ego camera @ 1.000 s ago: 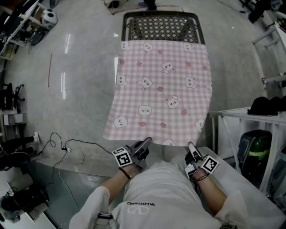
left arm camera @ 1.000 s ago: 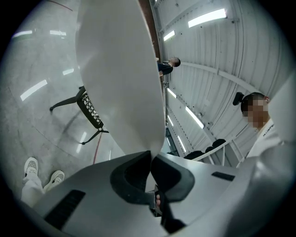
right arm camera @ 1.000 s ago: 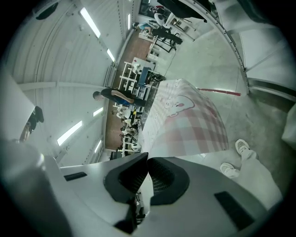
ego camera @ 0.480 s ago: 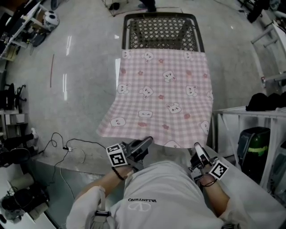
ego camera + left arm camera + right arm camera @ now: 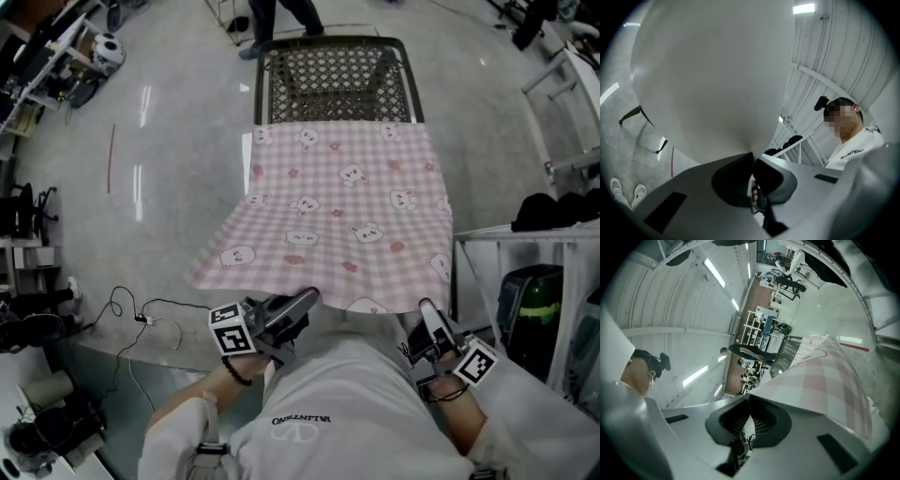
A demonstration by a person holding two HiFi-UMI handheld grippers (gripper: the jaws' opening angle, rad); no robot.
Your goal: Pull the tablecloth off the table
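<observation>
Left gripper (image 5: 305,298) and right gripper (image 5: 427,309) close to the person's waist, each clamped on the near edge of the pink checked tablecloth (image 5: 342,211), cloth stretched out in the air, far edge draped over the mesh-topped bench's (image 5: 333,66) near rim

A white rack (image 5: 506,234) stands on a glossy grey floor (image 5: 169,112) that mirrors ceiling lights. Well left of the rack, black cables (image 5: 145,317) trail over the floor below a thin red line (image 5: 111,159). Dark bundles (image 5: 551,211) lie on the rack's top.
</observation>
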